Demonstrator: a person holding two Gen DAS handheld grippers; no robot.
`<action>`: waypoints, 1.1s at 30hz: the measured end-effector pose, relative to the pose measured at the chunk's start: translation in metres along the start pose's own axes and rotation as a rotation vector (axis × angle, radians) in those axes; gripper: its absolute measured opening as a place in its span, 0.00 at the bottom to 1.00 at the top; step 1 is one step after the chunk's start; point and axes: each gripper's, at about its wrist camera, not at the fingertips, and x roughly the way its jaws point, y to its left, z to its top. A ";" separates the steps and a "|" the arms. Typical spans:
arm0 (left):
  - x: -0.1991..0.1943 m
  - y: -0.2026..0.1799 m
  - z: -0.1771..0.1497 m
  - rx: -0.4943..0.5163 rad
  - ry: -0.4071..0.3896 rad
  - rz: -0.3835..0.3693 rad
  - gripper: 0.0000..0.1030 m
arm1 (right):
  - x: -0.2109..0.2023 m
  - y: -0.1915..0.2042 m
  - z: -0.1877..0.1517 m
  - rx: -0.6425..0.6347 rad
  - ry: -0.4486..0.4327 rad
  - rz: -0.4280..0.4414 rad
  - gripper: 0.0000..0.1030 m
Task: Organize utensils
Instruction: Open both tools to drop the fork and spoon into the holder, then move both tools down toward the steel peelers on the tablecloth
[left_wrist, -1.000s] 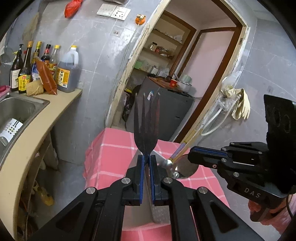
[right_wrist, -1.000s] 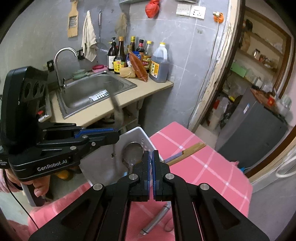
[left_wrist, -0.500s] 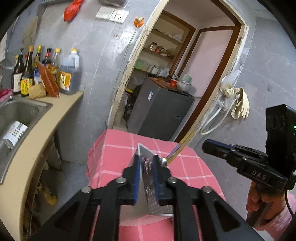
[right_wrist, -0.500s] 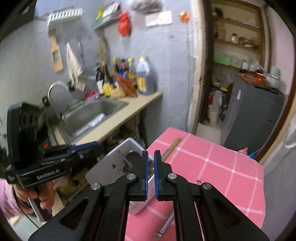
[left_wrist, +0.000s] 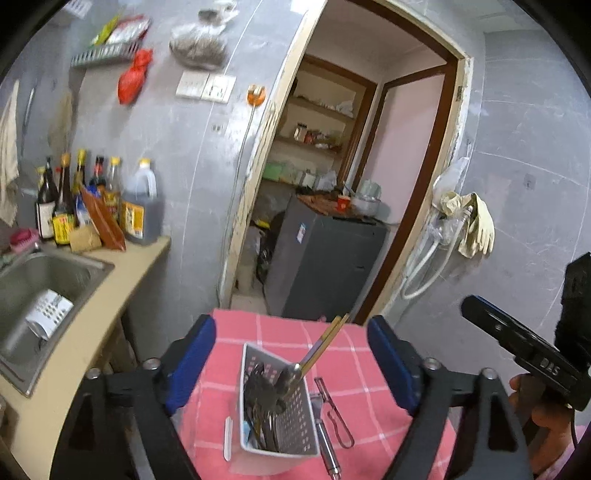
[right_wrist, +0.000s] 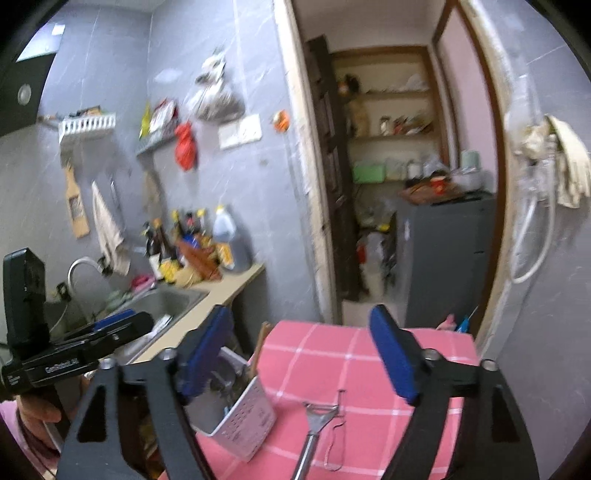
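White caddy; one peeler beside.

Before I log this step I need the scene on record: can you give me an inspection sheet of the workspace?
Surface: table under a pink checked cloth.
Job's things: white perforated plastic utensil caddy stands on the cloth, holding dark metal cutlery and wooden chopsticks that lean out of it; a metal peeler lies on the cloth beside the caddy, not in it.
Clutter: small wire loop next to the peeler.
Grippers: left gripper open above the caddy, holding nothing; right gripper open above the peeler, holding nothing.
Cables: white hose on the wall.
Surroundings: steel sink, sauce bottles, open doorway, dark grey cabinet.
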 end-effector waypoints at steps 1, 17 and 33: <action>-0.002 -0.005 0.001 0.014 -0.009 0.003 0.89 | -0.006 -0.004 0.001 0.006 -0.016 -0.009 0.95; 0.001 -0.079 -0.011 0.114 -0.041 -0.021 1.00 | -0.049 -0.065 -0.008 0.036 -0.083 -0.079 0.99; 0.052 -0.140 -0.050 0.160 0.059 -0.007 1.00 | -0.022 -0.168 -0.037 0.036 0.063 -0.030 0.99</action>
